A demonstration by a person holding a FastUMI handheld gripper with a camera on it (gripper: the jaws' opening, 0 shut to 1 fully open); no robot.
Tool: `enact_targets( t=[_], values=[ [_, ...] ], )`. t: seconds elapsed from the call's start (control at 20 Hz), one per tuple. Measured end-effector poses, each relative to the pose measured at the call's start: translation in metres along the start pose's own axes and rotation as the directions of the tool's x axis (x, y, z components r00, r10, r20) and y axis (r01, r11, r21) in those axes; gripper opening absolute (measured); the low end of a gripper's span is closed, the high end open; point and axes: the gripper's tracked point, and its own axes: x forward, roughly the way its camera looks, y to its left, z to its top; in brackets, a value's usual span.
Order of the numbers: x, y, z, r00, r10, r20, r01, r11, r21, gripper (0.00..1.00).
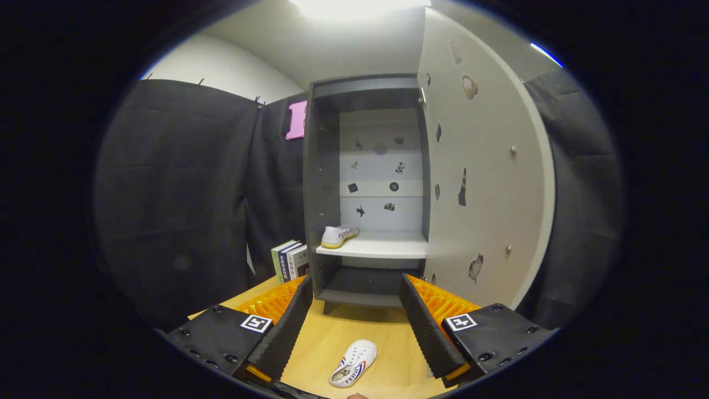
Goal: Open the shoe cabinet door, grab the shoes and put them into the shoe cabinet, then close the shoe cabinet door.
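The gripper (354, 324) shows as two long jaws that run forward side by side with a wide gap between them. Each has a ribbed inner face of fine grooves. Outboard of each jaw lies a flat, angular housing plate, fastened with several round, dark screws along its edges. Each plate carries one small square fiducial marker near its inner corner, a dark pattern on white. Behind each jaw, a ridged panel with many parallel corrugations rises toward the front.

"FEIYUE" on floor shoe (353, 363), book spines unreadable
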Motion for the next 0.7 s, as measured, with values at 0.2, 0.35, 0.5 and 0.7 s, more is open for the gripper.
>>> enact_targets(
  t=[0.2,0.35,0.5,0.7],
  values=[
    [0.042,0.014,-0.063,0.992,0.012,-0.122,-0.010,1.000,0.011,0.98],
    [0.065,0.021,-0.107,0.978,0.019,-0.209,-0.013,0.999,0.030,0.98],
    [0.088,0.028,-0.149,0.954,0.034,-0.298,-0.015,0.998,0.065,0.98],
    [0.105,0.033,-0.206,0.912,0.039,-0.409,-0.009,0.997,0.074,0.98]
  ],
)
